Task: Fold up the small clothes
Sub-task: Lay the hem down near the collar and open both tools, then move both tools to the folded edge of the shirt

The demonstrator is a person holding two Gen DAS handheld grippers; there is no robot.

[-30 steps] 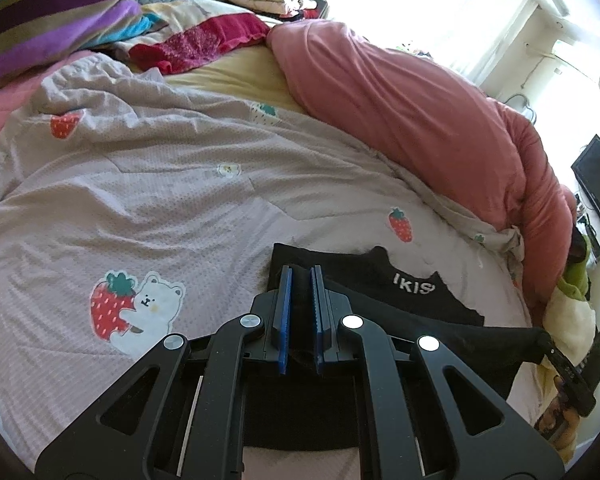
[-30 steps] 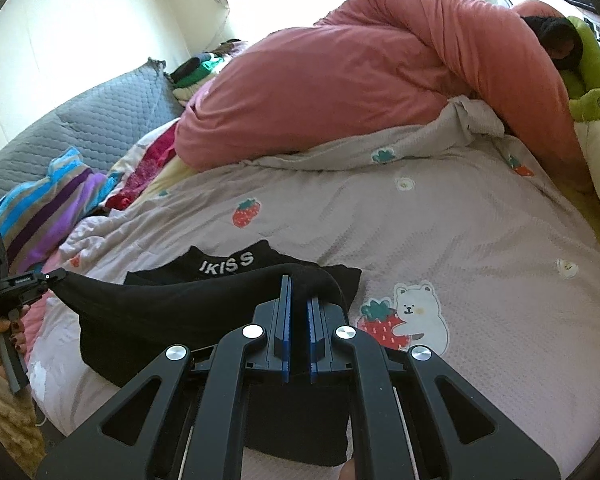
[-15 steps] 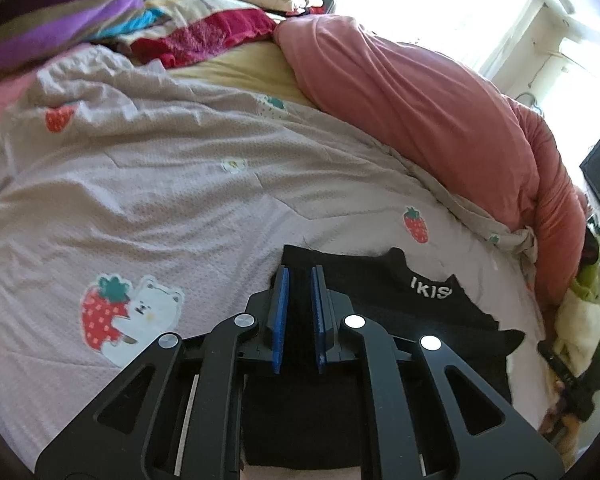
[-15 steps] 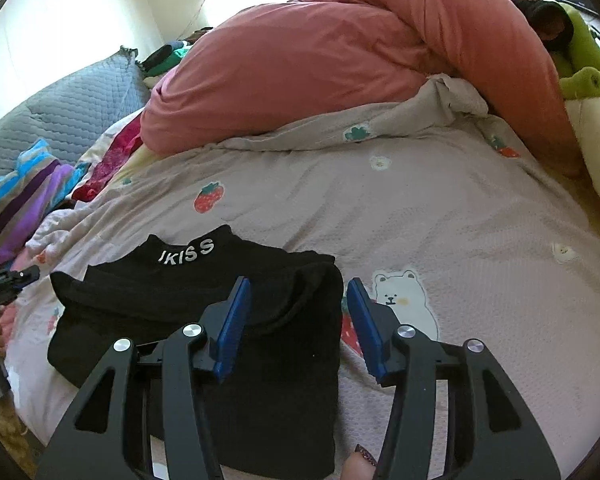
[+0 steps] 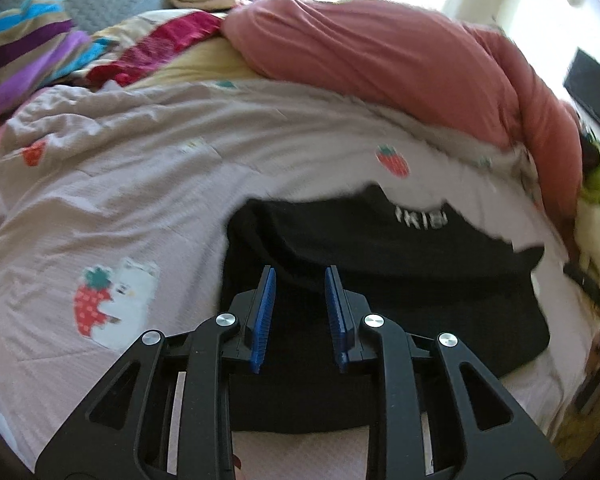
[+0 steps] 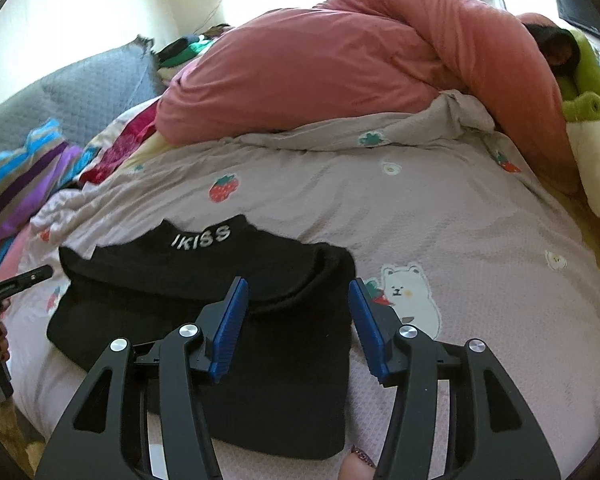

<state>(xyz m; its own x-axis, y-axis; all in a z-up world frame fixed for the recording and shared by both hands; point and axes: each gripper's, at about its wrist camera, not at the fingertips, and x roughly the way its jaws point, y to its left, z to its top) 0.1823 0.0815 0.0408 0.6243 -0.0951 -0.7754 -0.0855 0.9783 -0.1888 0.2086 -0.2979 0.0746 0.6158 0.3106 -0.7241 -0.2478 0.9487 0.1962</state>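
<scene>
A small black garment [image 5: 400, 264] with white "IKISS" lettering on its collar lies folded on the pale pink bedspread [image 5: 140, 184]. It also shows in the right wrist view [image 6: 204, 288]. My left gripper [image 5: 300, 280] is open and empty just above the garment's near left part. My right gripper [image 6: 298, 292] is open wide and empty over the garment's folded right edge. The garment's near edge is hidden behind the gripper frames.
A big salmon-pink duvet [image 6: 360, 68] is heaped at the back of the bed. Striped and red bedding [image 5: 40, 52] and a grey headboard [image 6: 80, 88] are at the far left. A green plush toy [image 6: 592, 112] lies at the right. The bedspread [image 6: 480, 240] has strawberry and bear prints.
Both grippers were shut on the black garment a second ago. The right one opened first, then the left; the garment now lies flat on the bed, folded over.
</scene>
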